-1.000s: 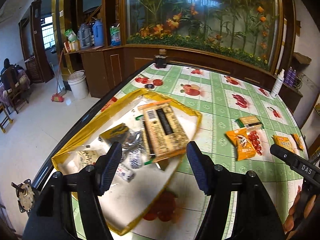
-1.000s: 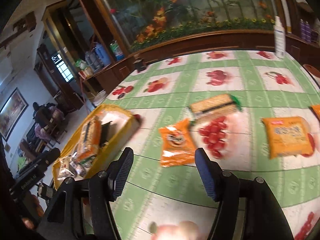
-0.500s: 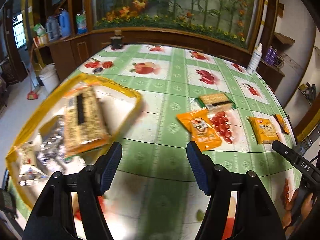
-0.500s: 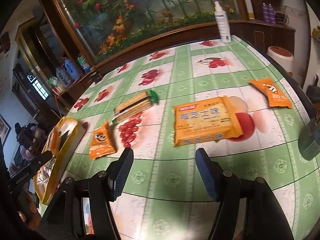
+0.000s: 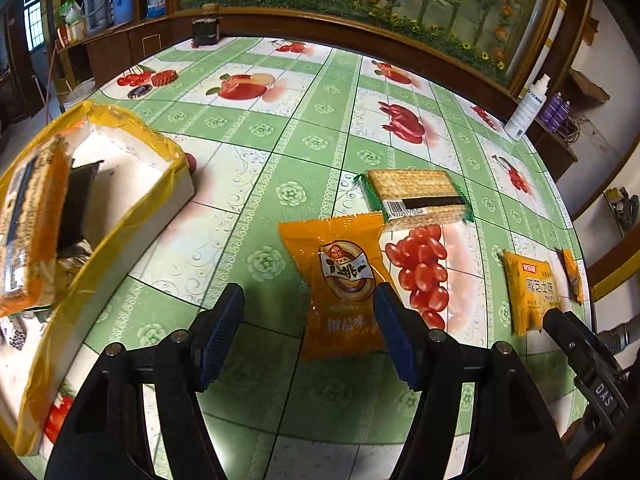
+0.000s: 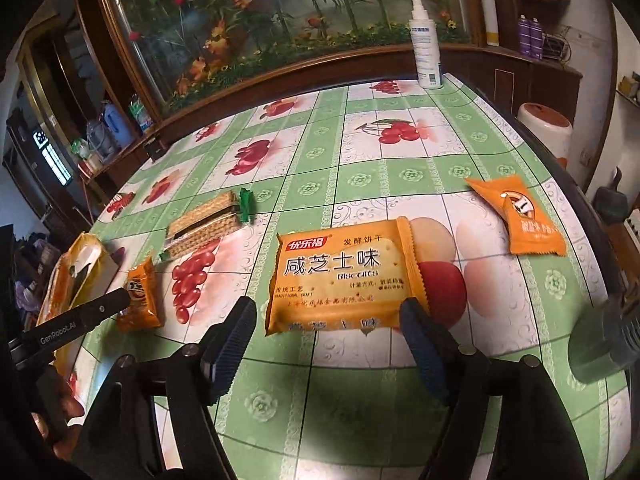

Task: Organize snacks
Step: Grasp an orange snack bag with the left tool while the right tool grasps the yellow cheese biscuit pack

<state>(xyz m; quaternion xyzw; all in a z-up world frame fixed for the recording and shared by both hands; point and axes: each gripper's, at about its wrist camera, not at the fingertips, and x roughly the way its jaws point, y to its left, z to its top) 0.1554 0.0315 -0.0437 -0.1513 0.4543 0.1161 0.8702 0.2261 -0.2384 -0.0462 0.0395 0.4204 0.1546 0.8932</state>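
My left gripper (image 5: 308, 312) stands open low over an orange snack packet (image 5: 346, 284) that lies flat on the green fruit-print table; its right finger overlaps the packet's edge. Behind it lies a cracker pack (image 5: 416, 196) with green ends. At the left, the yellow-lined white box (image 5: 132, 216) holds several snacks. My right gripper (image 6: 328, 316) has its jaws opening, with the orange biscuit pack (image 6: 340, 276) lying flat between and just beyond its fingertips, not pressed. A small orange packet (image 6: 520, 220) lies further right.
A white spray bottle (image 6: 428, 48) stands at the table's far right edge. A small dark container (image 5: 206, 30) sits at the far edge. The table's dark rim (image 6: 560, 168) curves close on the right, with a white and orange bin (image 6: 544, 124) beyond it.
Both grippers swung right, away from the box, and came lower over the loose packets. The right gripper's jaws have widened around the biscuit pack.
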